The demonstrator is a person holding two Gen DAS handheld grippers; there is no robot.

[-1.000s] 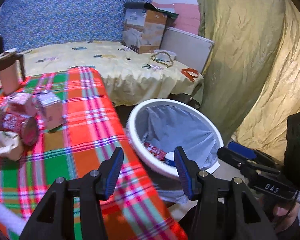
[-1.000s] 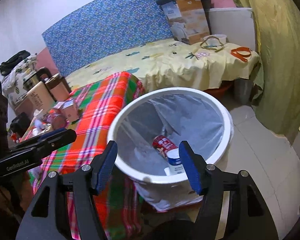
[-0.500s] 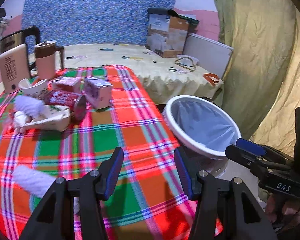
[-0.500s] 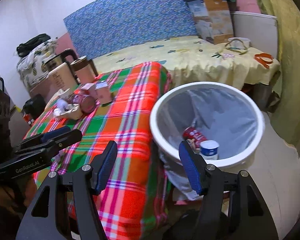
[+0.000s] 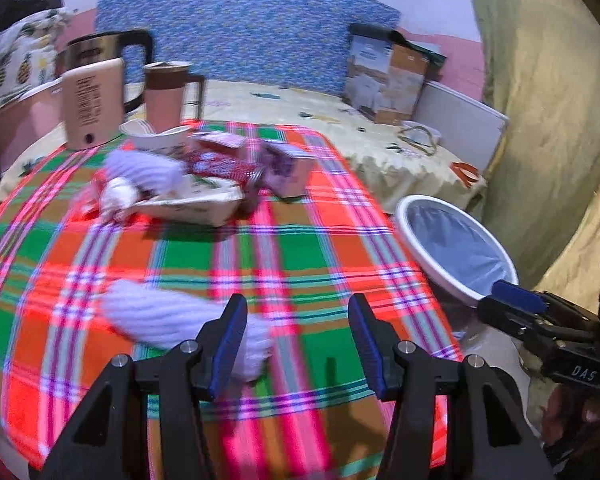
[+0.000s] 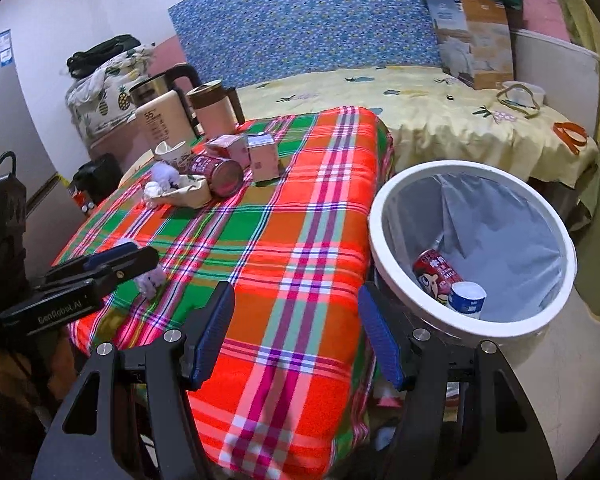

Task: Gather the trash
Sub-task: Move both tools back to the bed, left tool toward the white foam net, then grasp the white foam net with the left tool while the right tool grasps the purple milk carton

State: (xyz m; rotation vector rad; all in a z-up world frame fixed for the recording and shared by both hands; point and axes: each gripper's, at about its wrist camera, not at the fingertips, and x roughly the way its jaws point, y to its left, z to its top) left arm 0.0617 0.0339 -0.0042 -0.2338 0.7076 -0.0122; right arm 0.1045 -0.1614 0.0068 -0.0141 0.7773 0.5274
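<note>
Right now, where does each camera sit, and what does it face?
Left wrist: on the left gripper, facing the plaid table and crumpled tissue; the right gripper shows at the right edge.
Right wrist: on the right gripper, facing the table edge and trash bin; the left gripper shows.
Shared: table, bin, tissue.

You see two cans [image 6: 222, 174] [image 6: 436, 270], two cartons [image 6: 263, 156] [image 6: 228, 146], two kettles [image 6: 164, 118] [image 6: 216, 106], one bin [image 6: 384, 208].
</note>
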